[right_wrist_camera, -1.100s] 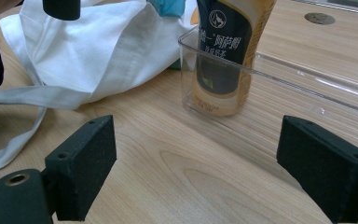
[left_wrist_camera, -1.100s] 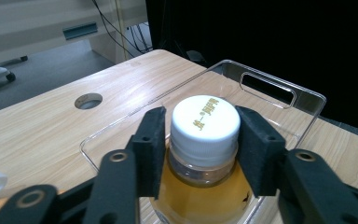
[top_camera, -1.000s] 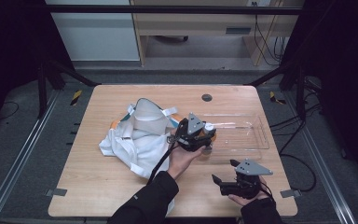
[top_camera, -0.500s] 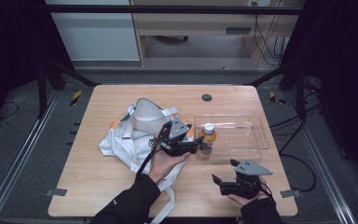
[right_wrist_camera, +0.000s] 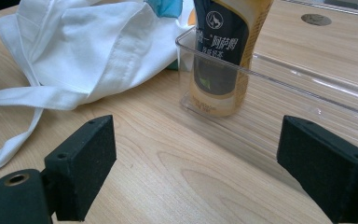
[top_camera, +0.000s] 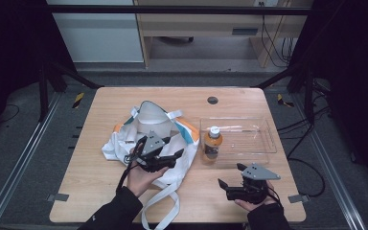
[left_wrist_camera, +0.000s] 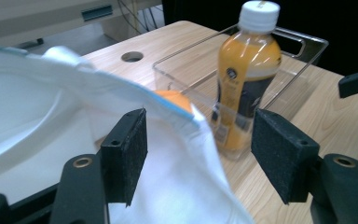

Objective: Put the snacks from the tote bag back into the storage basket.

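Left gripper jaws just opened, empty, over white tote bag; juice bottle upright in clear tray (near-left corner). Right gripper released.

Overhead plus two close tongs-cameras (shared bottle)

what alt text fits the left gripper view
An orange drink bottle with a white cap stands in a clear plastic tray on a wooden table, beyond the open left gripper, which hangs over a white tote bag.
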The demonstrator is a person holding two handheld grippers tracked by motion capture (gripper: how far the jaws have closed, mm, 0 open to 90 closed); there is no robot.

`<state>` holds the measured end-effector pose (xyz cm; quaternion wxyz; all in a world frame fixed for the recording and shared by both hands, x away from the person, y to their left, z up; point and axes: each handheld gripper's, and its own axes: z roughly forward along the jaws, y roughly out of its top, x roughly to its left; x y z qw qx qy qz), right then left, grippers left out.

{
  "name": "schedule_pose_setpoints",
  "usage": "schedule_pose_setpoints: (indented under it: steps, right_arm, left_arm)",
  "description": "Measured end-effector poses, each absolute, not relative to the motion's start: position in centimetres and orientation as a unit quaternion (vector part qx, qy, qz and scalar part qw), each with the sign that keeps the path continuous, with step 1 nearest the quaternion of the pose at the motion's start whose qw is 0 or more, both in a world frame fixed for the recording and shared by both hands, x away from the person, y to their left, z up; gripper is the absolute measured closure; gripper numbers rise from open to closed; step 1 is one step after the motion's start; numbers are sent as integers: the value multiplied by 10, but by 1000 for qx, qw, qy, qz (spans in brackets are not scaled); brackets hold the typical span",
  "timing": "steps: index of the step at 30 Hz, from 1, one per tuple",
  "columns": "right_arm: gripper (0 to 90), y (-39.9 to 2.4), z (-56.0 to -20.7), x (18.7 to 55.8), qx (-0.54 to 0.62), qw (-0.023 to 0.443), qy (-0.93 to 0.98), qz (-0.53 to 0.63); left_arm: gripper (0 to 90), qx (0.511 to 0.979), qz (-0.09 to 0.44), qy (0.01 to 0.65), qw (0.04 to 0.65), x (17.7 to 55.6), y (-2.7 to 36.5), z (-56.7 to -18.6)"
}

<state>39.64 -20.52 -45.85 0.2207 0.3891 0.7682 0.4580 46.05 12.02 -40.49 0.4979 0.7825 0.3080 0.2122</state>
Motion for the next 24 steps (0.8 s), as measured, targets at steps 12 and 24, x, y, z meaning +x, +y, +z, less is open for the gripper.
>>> schedule_pose_setpoints:
  steps: [12,24]
  right_arm:
    - [120,-205,-458,396,388,222,768,458]
    - [117,-205,-458,396,388,223,769,457]
  left_arm:
    - [325,784,221,320,484,436,169,-420]
    - [299,775,229,349,475,420,216,-438]
